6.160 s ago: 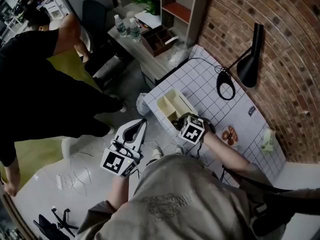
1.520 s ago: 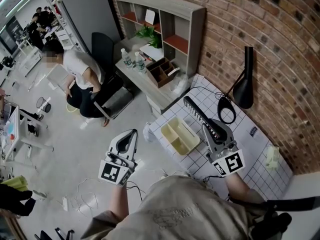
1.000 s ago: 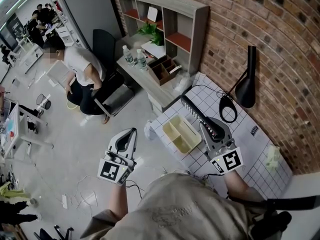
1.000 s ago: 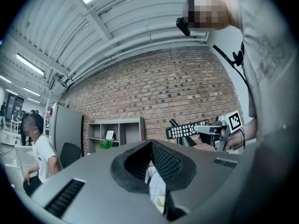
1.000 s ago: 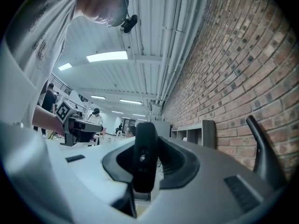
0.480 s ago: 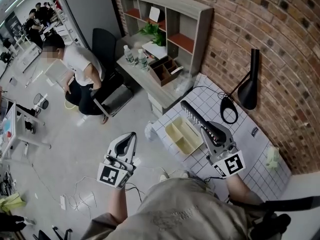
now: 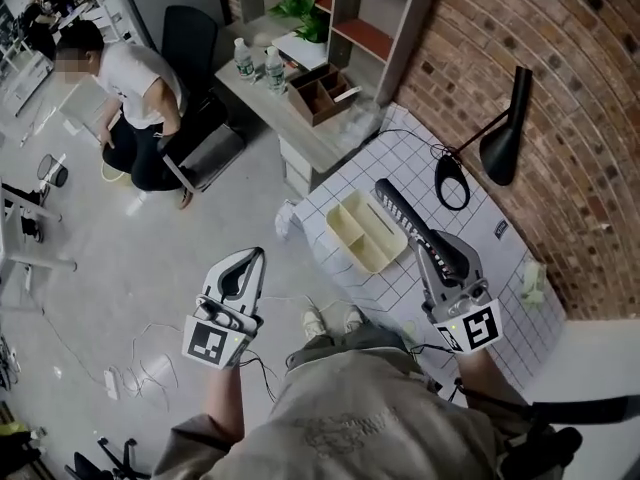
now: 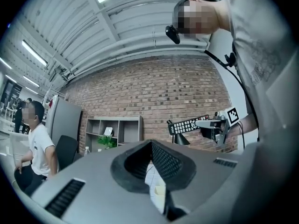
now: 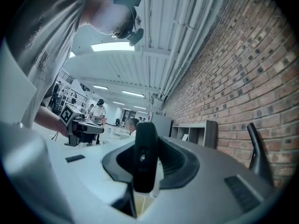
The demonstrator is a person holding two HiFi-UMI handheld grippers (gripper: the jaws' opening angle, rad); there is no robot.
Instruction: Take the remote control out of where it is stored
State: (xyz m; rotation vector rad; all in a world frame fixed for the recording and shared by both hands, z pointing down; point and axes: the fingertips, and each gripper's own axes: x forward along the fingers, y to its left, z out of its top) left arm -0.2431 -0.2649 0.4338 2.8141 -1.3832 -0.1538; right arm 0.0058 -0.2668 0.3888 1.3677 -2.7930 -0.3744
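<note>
A long black remote control (image 7: 408, 220) juts up and to the left out of my right gripper (image 7: 432, 251), which is shut on its near end and holds it in the air over the white gridded table (image 7: 340, 193). Below it stands the cream divided organizer box (image 7: 365, 230). In the right gripper view the remote (image 9: 145, 155) stands end-on, clamped in my right gripper (image 9: 145, 148). My left gripper (image 7: 252, 260) hangs over the floor left of the table, shut and empty. The left gripper view shows the remote's keypad (image 8: 189, 124) beyond my left gripper (image 8: 152, 146).
A black desk lamp (image 7: 505, 128) and a looped cable (image 7: 450, 178) stand at the brick wall. A person in a white shirt (image 7: 130, 78) bends beside a black chair (image 7: 190, 43). A desk with bottles (image 7: 255, 63) and a brown box (image 7: 320, 93) lies beyond. Cables (image 7: 150, 358) lie on the floor.
Six seconds ago my right gripper was down at the organizer box; now it holds the remote up over the table. In the last second both grippers drifted a little; the left sank slightly.
</note>
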